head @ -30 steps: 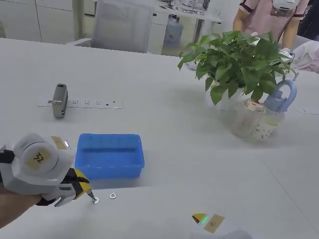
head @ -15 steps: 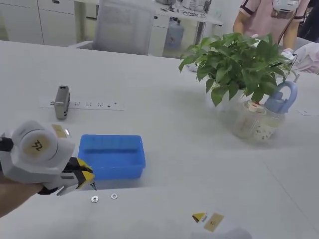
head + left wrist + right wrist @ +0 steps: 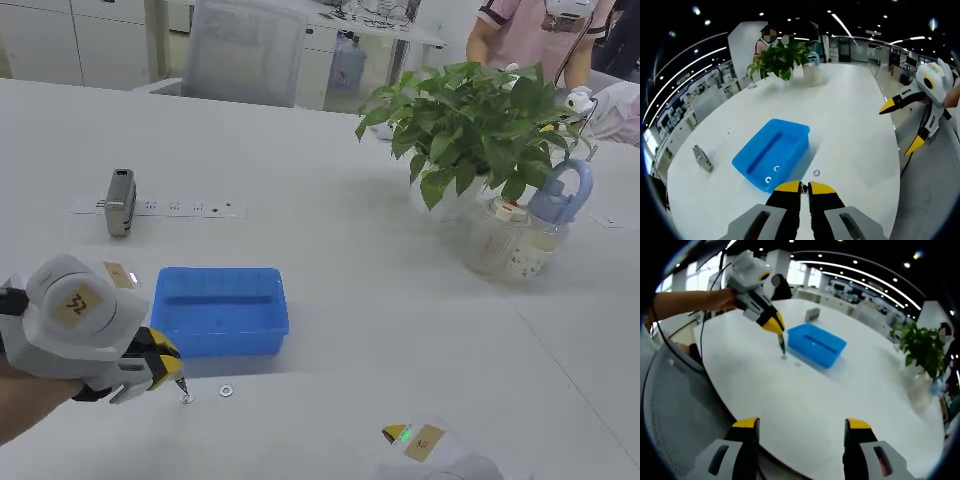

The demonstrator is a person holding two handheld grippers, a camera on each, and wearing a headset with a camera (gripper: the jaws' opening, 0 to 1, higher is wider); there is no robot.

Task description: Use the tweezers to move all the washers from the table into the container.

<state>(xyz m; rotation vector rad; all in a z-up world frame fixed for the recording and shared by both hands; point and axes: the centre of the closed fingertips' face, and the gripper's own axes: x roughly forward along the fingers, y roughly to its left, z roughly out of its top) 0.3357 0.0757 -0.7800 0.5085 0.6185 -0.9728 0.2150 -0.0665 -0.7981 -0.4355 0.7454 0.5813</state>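
Already two washers [image 3: 768,180] lay in the container [image 3: 222,341], two loose washers [image 3: 226,391] on the table [image 3: 400,330]. Left gripper [image 3: 801,189] pinched the tweezers [image 3: 781,345] at one; right gripper [image 3: 801,423] gaped wide, empty.

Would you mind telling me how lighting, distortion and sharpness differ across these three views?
Head view: soft even light, faint shadow beside the blue container, little distortion. Left gripper view: fisheye bends the table edge. Right gripper view: same bending, plant blurry.
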